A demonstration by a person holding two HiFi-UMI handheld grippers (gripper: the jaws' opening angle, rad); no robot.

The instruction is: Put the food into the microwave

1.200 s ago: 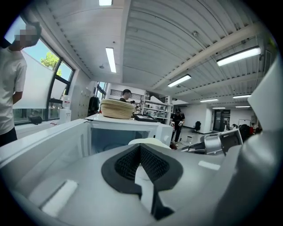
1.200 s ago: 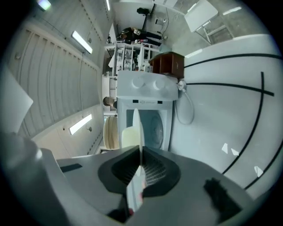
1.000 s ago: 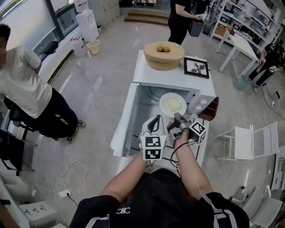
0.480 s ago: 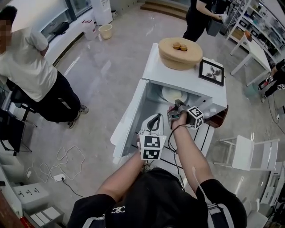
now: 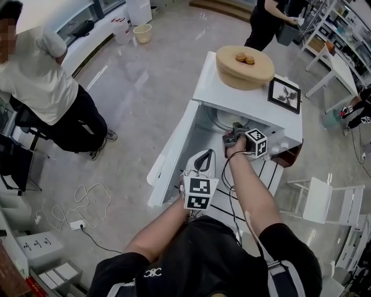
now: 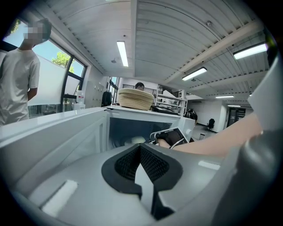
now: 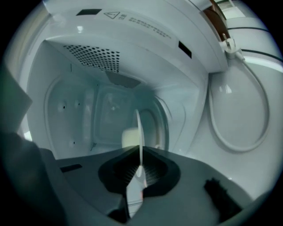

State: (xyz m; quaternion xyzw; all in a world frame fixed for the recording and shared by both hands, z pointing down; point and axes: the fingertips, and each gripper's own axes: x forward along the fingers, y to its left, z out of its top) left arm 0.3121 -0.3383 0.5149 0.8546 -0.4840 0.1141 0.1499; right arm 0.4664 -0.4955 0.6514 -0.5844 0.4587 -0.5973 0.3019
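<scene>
The white microwave (image 5: 255, 107) stands with its door (image 5: 174, 154) swung open to the left. My right gripper (image 5: 234, 131) reaches into the opening, shut on the rim of a white plate (image 7: 140, 132). In the right gripper view the plate shows edge-on inside the cavity (image 7: 75, 114), with a pale piece of food (image 7: 130, 137) on it. The right gripper (image 7: 140, 171) pinches the plate's near rim. My left gripper (image 5: 202, 161) hangs shut and empty in front of the door. In the left gripper view its jaws (image 6: 141, 170) meet, and the food (image 6: 135, 140) shows deep in the microwave.
On the microwave's top sit a woven basket (image 5: 244, 67) with two buns and a framed picture (image 5: 284, 94). A person (image 5: 43, 98) stands at the left, another (image 5: 272, 17) at the back. A white chair (image 5: 322, 200) is at the right, cables (image 5: 81, 212) lie on the floor.
My right gripper has gone forward and down, carrying the plate from in front of the opening into the cavity. The left gripper has shifted only a little.
</scene>
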